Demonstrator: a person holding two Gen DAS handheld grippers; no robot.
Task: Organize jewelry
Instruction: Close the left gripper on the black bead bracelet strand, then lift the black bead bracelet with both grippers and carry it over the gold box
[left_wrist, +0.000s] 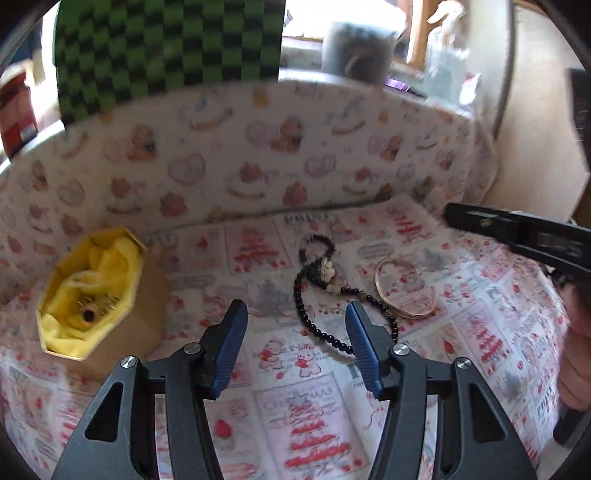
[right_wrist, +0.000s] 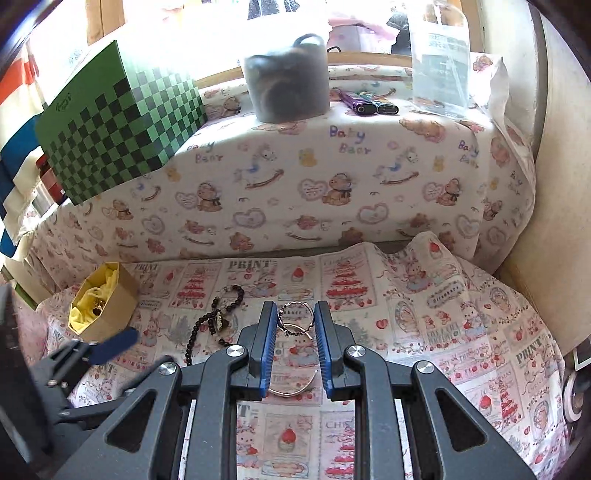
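Right tongs pinching twisted ring above tabletop; box far to left. Left tongs spread, nearer box, bead necklace just ahead.

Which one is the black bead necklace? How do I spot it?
Find the yellow-lined box on the printed cloth. Right of it, beside the gold bangle, lies the black bead necklace: the only dark, loopy string there.
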